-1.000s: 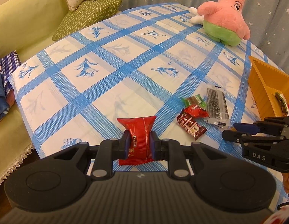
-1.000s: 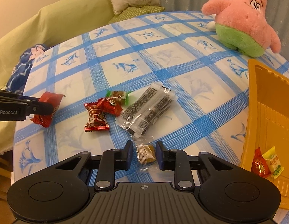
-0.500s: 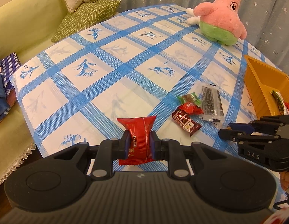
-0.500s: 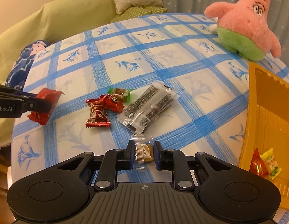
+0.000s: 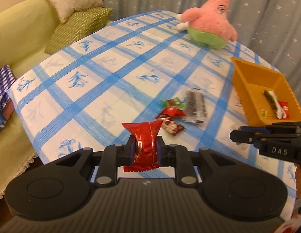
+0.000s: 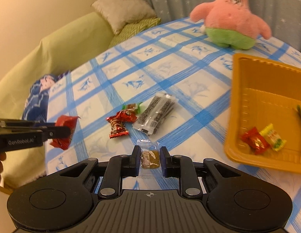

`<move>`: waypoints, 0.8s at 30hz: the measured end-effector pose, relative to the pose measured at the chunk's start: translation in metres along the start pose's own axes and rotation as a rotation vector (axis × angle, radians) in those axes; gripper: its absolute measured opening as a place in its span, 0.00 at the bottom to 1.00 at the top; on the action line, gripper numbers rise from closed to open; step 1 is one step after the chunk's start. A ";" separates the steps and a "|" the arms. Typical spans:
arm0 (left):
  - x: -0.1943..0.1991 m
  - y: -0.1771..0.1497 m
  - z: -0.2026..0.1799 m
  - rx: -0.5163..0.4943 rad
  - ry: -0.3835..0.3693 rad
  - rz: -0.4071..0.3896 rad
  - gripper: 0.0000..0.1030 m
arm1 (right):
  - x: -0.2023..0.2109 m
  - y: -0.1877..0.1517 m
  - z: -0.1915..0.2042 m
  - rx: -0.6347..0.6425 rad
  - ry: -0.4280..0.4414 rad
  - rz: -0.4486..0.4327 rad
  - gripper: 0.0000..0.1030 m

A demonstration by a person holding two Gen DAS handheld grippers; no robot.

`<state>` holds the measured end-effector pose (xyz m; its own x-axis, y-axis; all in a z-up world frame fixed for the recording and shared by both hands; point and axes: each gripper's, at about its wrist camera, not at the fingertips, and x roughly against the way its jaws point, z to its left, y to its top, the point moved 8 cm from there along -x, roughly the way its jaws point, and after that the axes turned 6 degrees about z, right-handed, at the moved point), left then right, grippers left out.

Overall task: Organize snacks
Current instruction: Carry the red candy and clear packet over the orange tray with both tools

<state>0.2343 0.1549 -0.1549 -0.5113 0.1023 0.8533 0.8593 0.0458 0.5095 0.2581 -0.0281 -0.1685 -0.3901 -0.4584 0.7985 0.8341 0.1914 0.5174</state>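
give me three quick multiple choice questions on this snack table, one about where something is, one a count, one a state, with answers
1. Where does the pink plush toy sit?
A. on the far part of the table
B. in the orange tray
C. on the sofa

2. How many snacks lie loose on the tablecloth, held by neither gripper?
A. one
B. three
C. six

3. What is the left gripper doing?
A. standing open and empty
B. shut on the red snack packet
C. shut on a cushion

Answers:
1. A, it stands on the checked cloth beyond the orange tray.
2. B, a green-ended candy, a red twist-wrapped candy and a clear packet of dark sticks.
3. B, both pads press the packet's sides, clear of the table.
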 end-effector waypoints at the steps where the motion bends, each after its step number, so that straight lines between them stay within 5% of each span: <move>1: 0.003 0.000 -0.005 -0.010 -0.009 -0.003 0.19 | 0.007 -0.001 -0.002 -0.011 -0.002 -0.011 0.21; 24: 0.028 0.032 -0.179 -0.286 -0.215 -0.093 0.19 | 0.138 -0.020 -0.114 -0.264 -0.145 -0.228 0.21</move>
<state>0.2454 -0.0182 -0.0951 -0.5463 0.3190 0.7745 0.7553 -0.2120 0.6201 0.2324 -0.1942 -0.1041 -0.6127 -0.3322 0.7171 0.7839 -0.1404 0.6048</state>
